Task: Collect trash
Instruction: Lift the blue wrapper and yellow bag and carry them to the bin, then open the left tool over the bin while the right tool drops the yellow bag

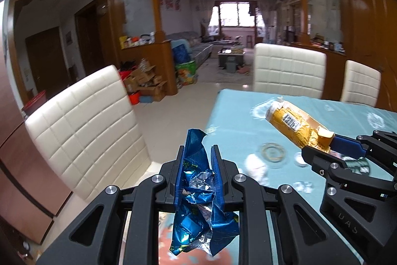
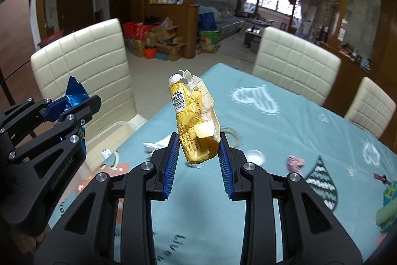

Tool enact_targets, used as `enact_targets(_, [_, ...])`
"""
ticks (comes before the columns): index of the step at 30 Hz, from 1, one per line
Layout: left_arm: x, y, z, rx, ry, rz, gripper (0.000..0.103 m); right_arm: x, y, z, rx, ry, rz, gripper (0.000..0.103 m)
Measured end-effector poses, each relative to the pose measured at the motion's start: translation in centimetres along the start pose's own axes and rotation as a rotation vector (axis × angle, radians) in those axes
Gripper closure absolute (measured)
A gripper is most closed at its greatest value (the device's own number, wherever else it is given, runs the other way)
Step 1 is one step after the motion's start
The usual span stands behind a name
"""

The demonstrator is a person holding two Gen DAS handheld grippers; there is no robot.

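Observation:
My left gripper is shut on a crumpled blue foil wrapper, which sticks out above the pads and hangs below them; in the right wrist view the same left gripper and its blue foil wrapper show at the far left. My right gripper is shut on a crumpled yellow wrapper with a barcode and a torn white top. In the left wrist view that right gripper reaches in from the right, holding the yellow wrapper above the table.
A table with a light blue printed cloth lies below both grippers. On it lie a crumpled white scrap, a small clear cap and a pink scrap. Cream padded chairs stand around it. Cardboard boxes sit on the floor behind.

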State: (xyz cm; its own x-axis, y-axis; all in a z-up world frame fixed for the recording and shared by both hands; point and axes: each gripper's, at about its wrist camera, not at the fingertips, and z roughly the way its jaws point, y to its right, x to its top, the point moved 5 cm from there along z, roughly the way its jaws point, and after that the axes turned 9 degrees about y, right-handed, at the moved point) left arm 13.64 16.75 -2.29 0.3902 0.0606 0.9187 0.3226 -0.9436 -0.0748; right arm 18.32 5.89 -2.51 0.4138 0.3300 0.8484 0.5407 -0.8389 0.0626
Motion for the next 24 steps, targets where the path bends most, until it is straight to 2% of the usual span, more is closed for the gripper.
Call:
enact_targets(12, [-3.9, -8.3, 4.5, 0.145, -0.096, -0.067, 0.083, -0.6, -7.5, 6.3, 0.132, -0.085, -0.085, 0.07])
enact_targets(21, [-6.7, -12.1, 6.8, 0.204, -0.165, -0.084, 0.082, -1.2, -12.2, 10.7, 0.197, -0.142, -0.132, 0.069])
enact_targets(22, [-7.0, -12.4, 7.1, 0.214, -0.171, -0.081, 0.079, -1.4, -12.3, 11.1, 0.197, -0.15, -0.134, 0.069])
enact_targets(24, [-7.3, -12.8, 7.7, 0.209, -0.179, -0.092, 0.048, -1.7, -12.5, 11.8, 0.196, -0.162, -0.13, 0.069])
